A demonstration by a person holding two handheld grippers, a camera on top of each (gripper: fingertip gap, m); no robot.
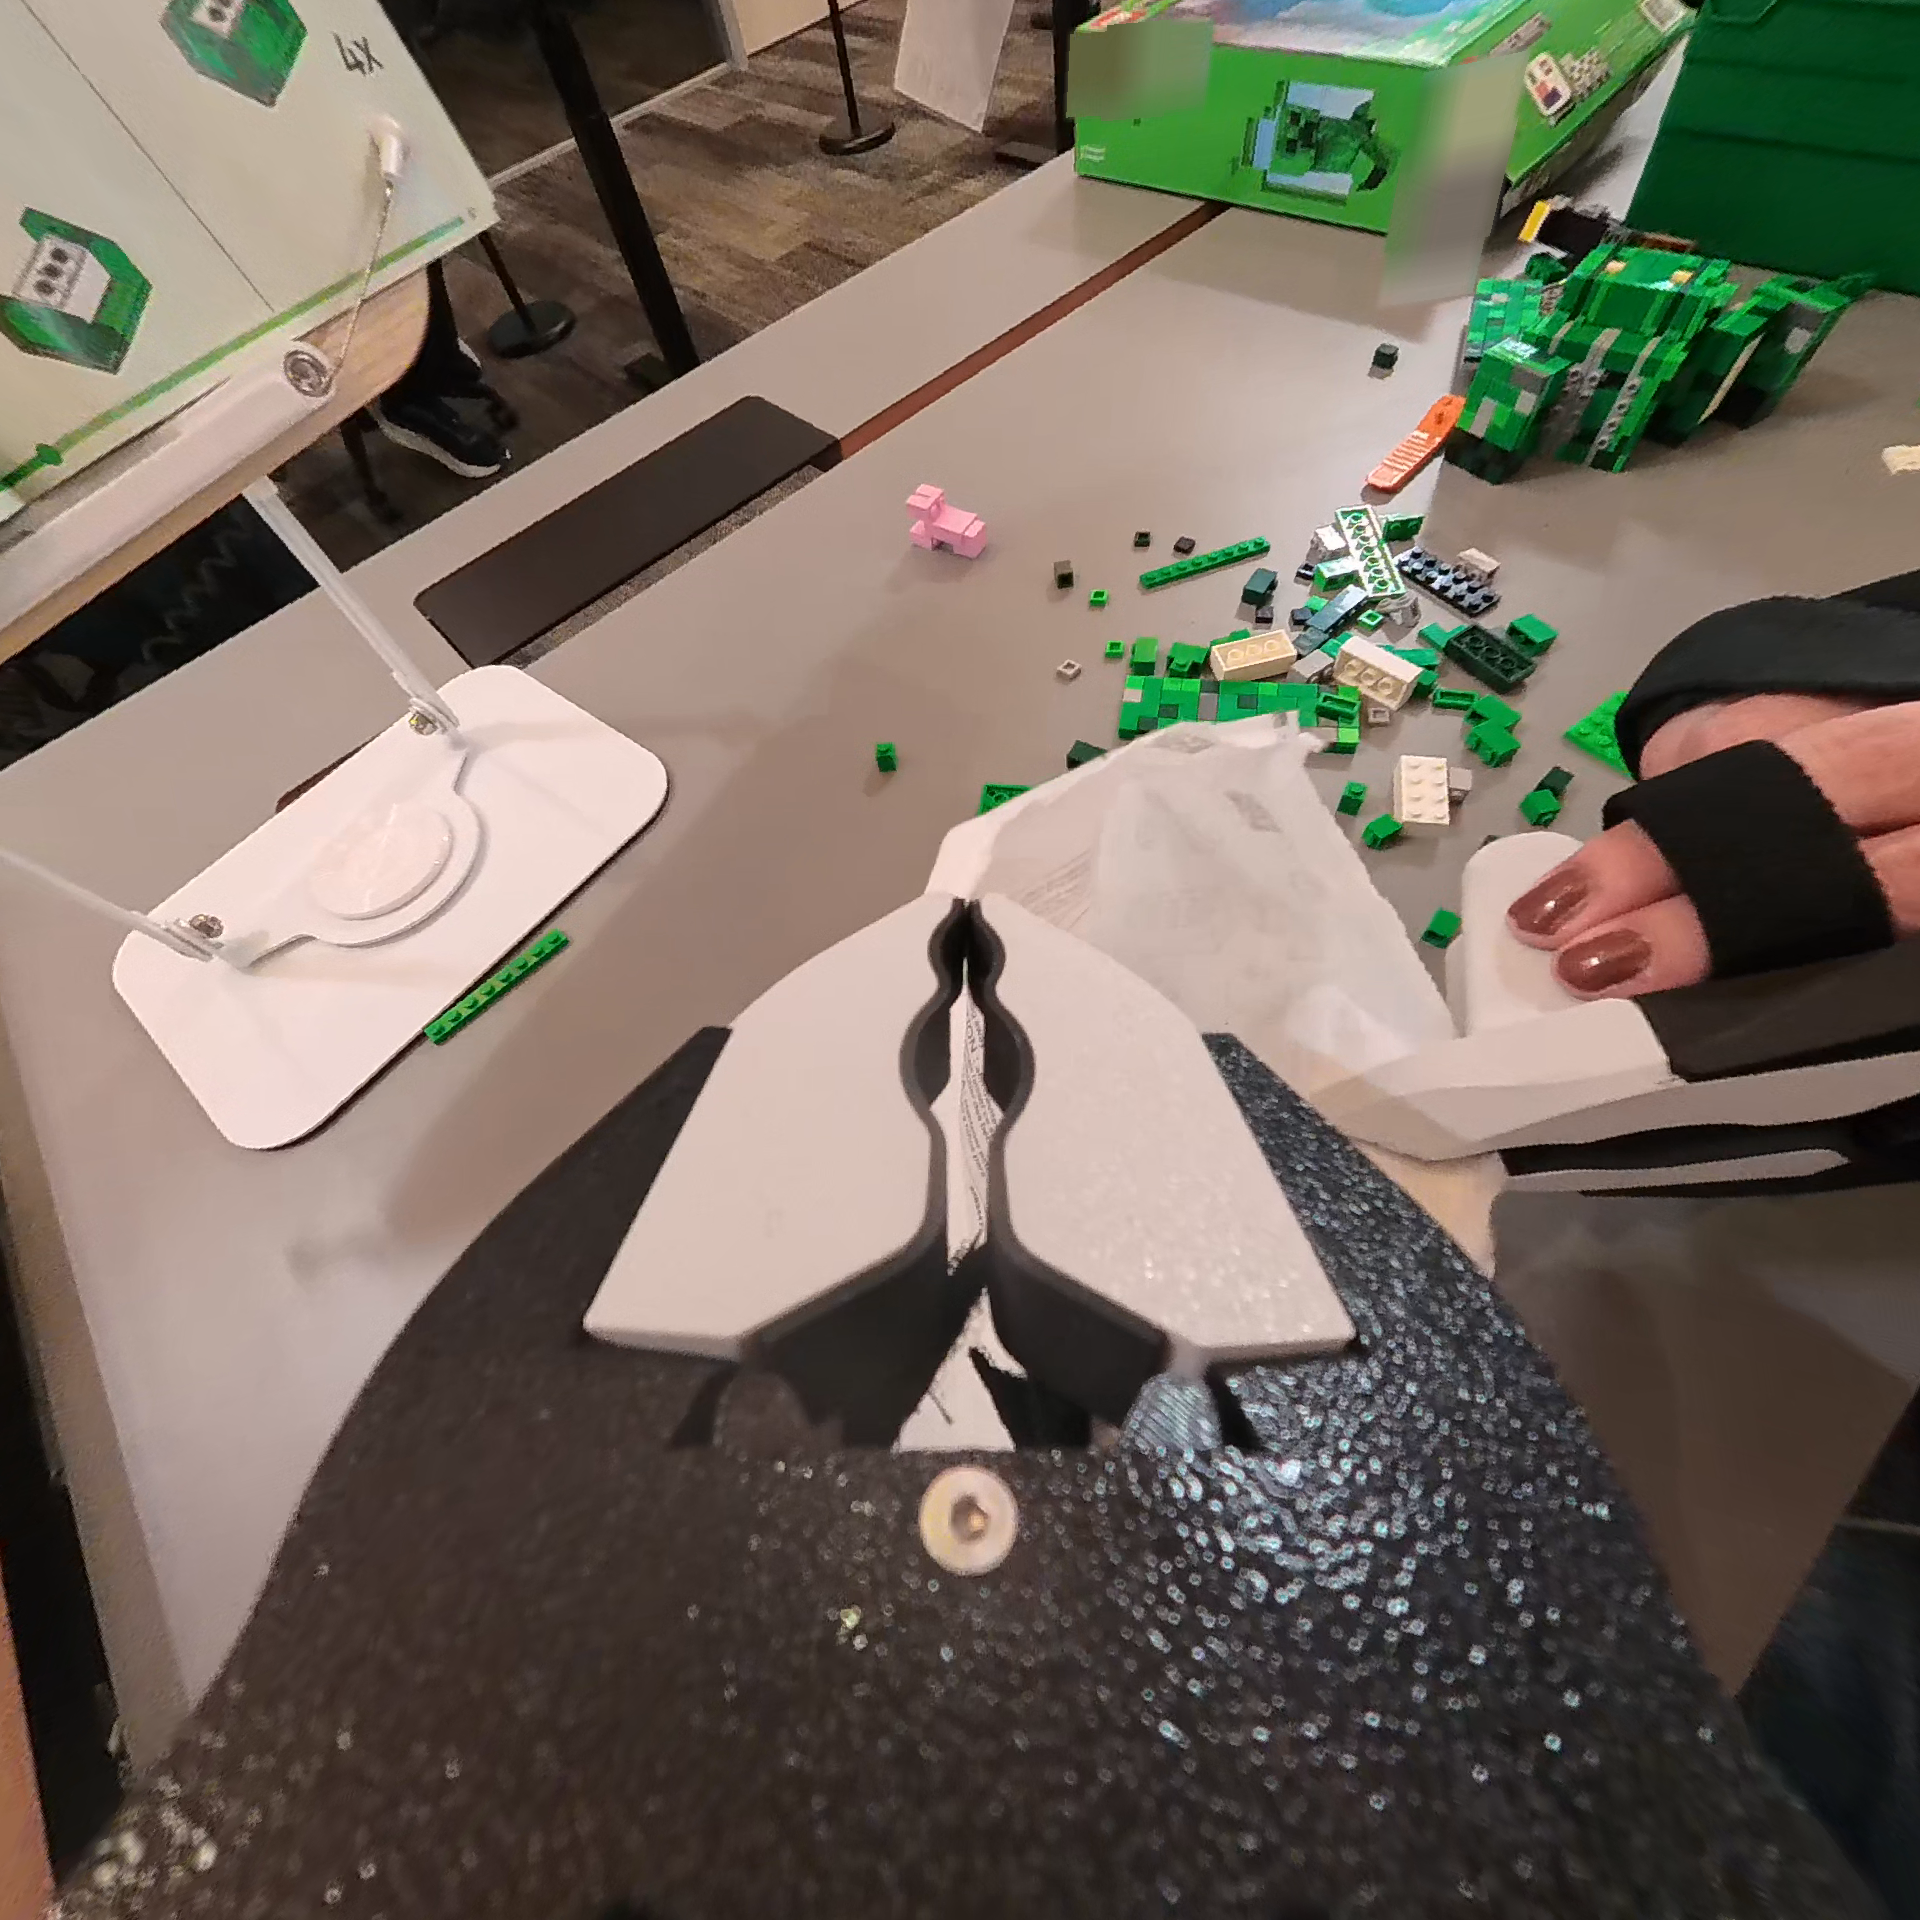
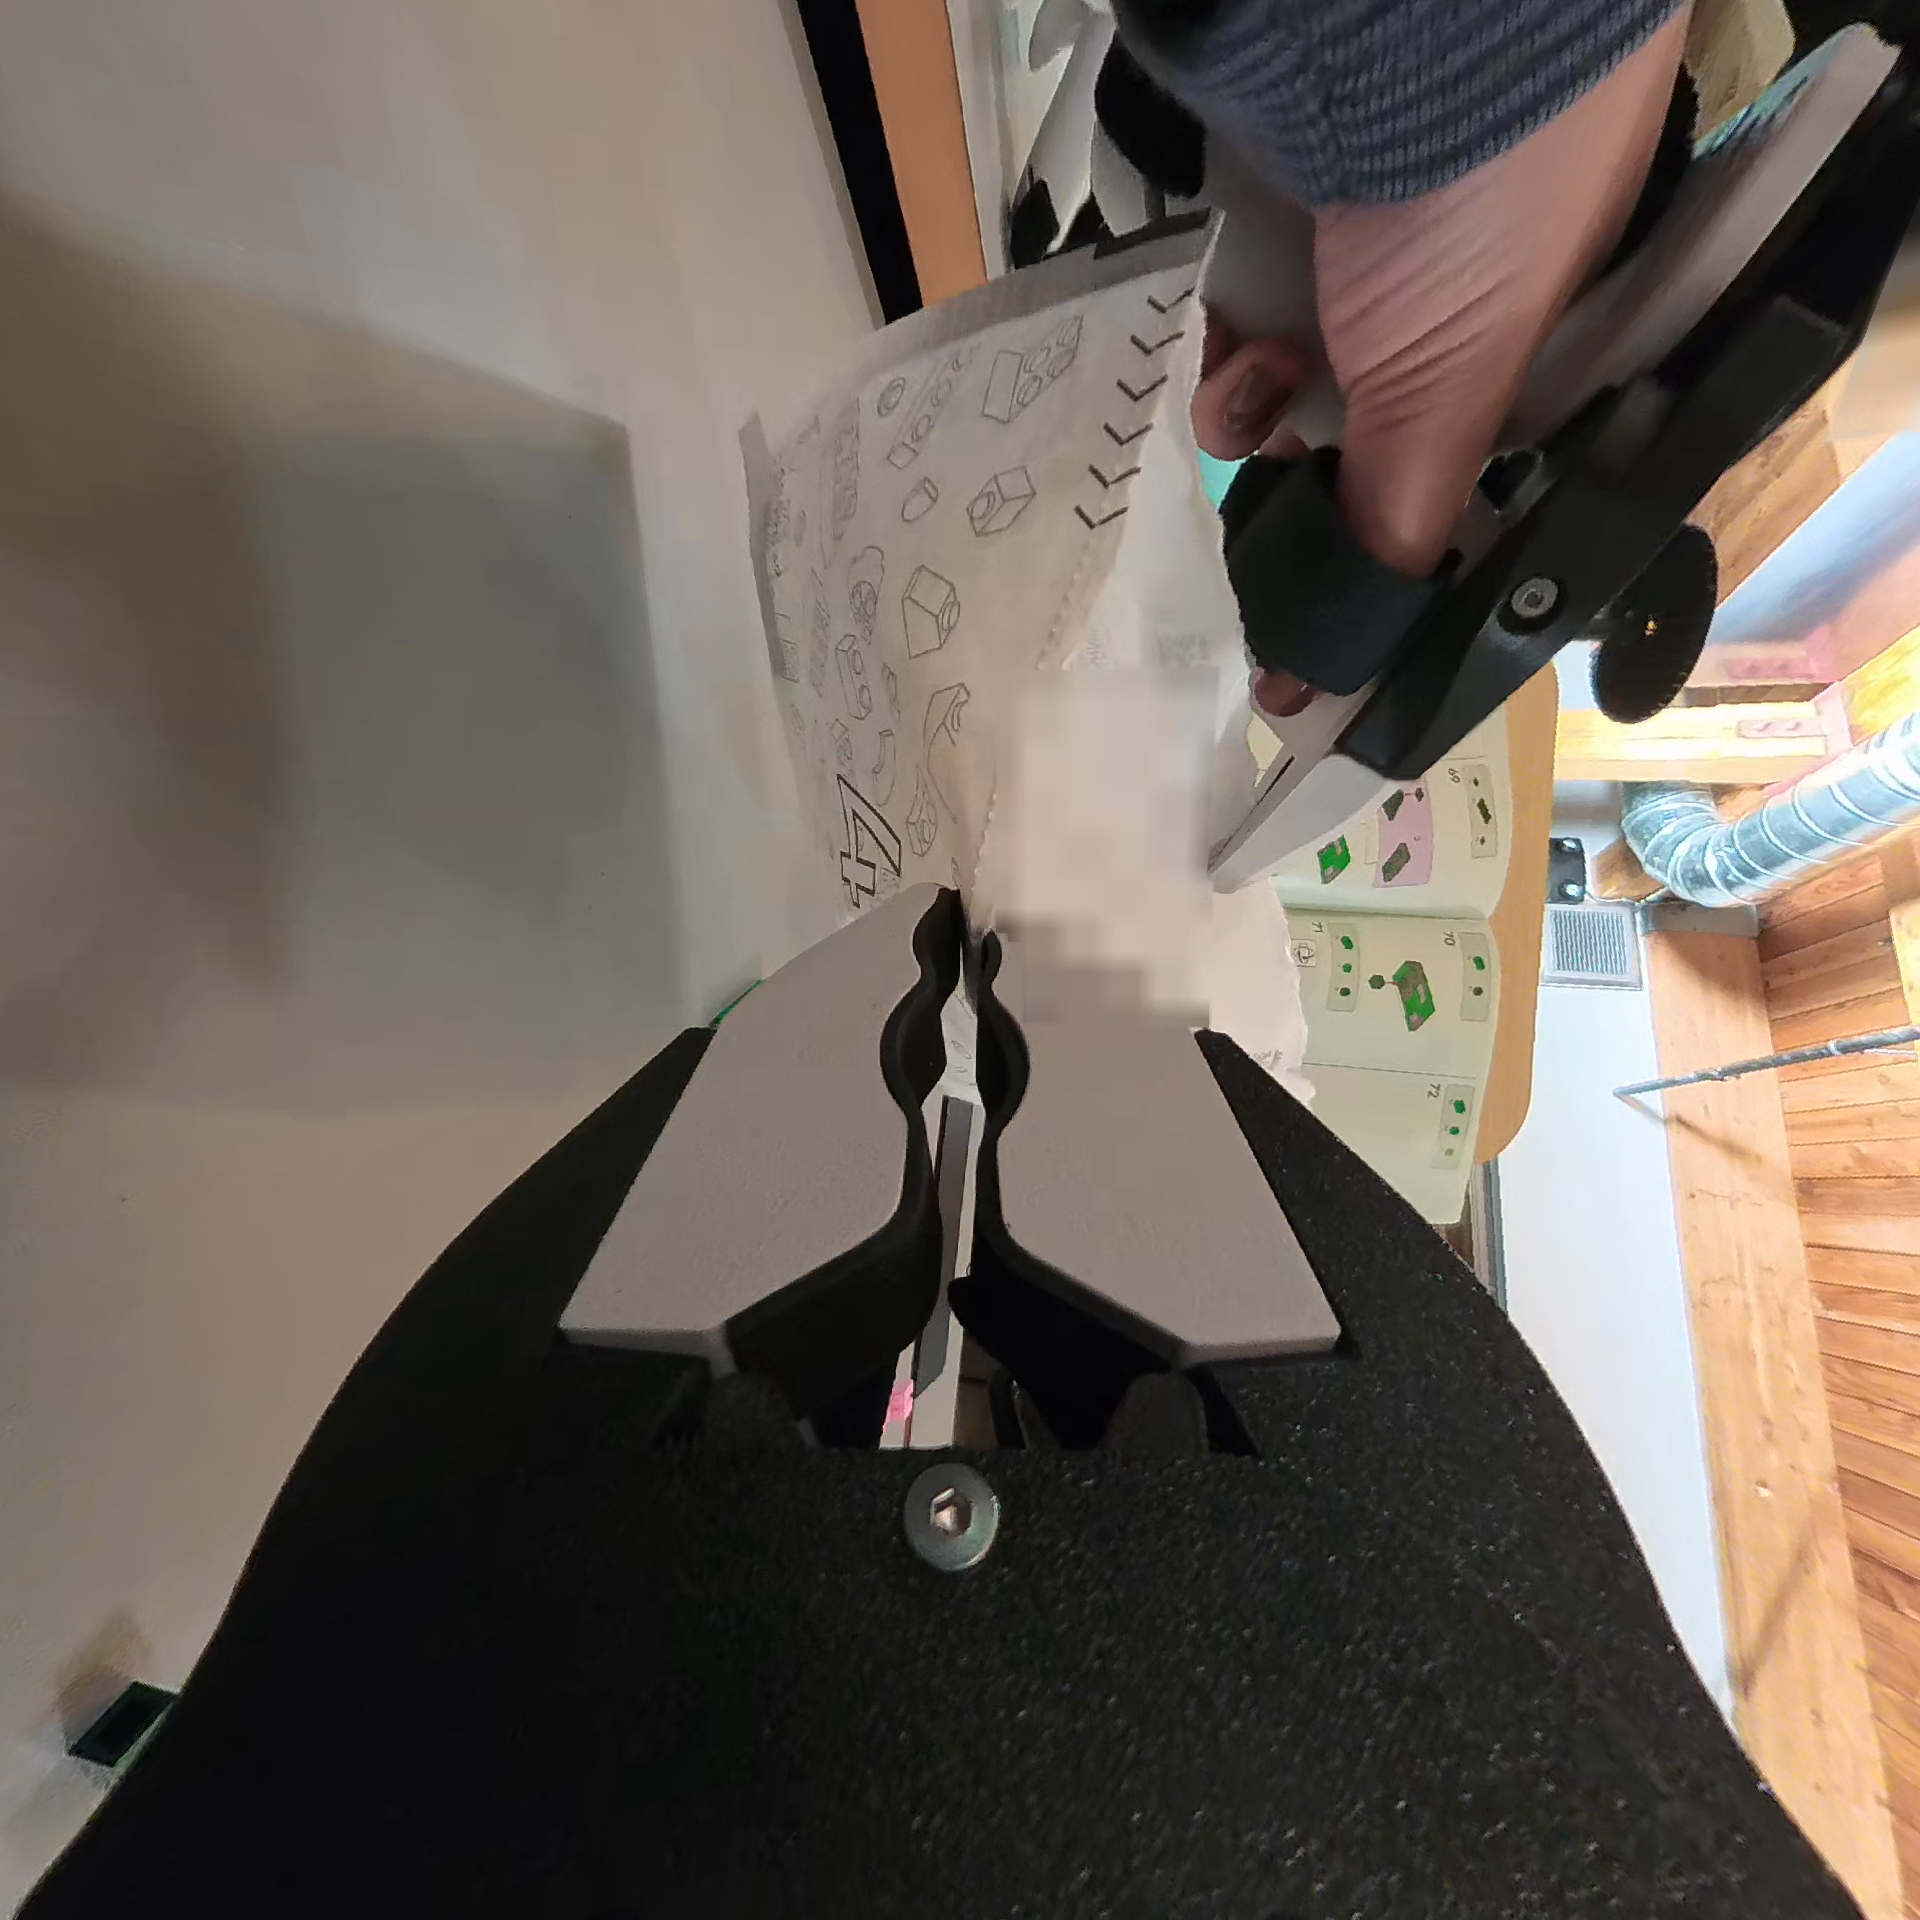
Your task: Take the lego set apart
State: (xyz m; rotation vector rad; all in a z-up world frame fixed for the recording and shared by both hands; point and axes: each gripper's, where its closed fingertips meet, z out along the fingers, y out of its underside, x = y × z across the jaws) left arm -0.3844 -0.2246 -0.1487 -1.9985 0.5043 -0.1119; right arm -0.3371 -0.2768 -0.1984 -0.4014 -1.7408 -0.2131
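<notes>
My left gripper (image 1: pixel 966 914) is shut on one edge of a white paper parts bag (image 1: pixel 1174 883) with printed brick outlines. My right gripper (image 2: pixel 971 925) is shut on another edge of the same bag (image 2: pixel 935 582), which hangs between the two above the grey table (image 1: pixel 727 644). In the left wrist view a hand and one of the right gripper's fingers (image 1: pixel 1558 1070) show at the right. A green built lego model (image 1: pixel 1621 364) lies at the far right. Loose green, white and dark bricks (image 1: pixel 1351 665) are scattered in front of it.
A pink lego pig (image 1: pixel 945 525) and an orange brick separator (image 1: pixel 1413 447) lie on the table. A green set box (image 1: pixel 1330 114) and a green bin (image 1: pixel 1808 135) are at the back. A white stand base (image 1: pixel 416 883) holds the instruction booklet (image 1: pixel 156 208); a long green plate (image 1: pixel 499 987) lies beside it.
</notes>
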